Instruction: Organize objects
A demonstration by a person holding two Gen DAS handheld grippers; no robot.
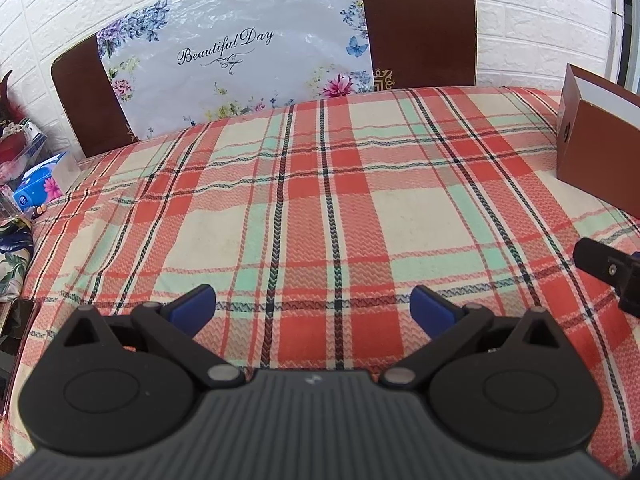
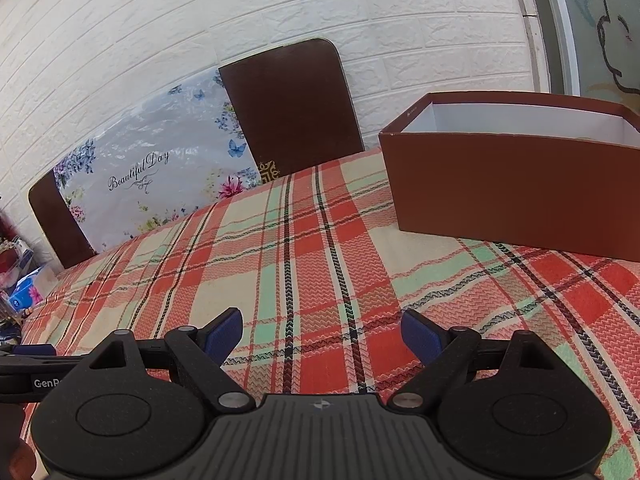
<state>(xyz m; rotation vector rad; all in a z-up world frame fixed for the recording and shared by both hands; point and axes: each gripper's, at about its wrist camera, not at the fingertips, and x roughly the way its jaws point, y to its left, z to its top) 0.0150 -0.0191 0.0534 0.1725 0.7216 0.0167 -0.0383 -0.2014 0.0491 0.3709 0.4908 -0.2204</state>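
An open brown cardboard box with a white inside stands on the plaid tablecloth at the right; its corner also shows in the left wrist view. My left gripper is open and empty, low over the cloth. My right gripper is open and empty, in front and left of the box. Part of the right gripper shows at the right edge of the left wrist view. What lies inside the box is hidden.
A brown board with a floral "Beautiful Day" sheet leans on the white brick wall behind the table. Off the table's left edge are a blue tissue pack and clutter.
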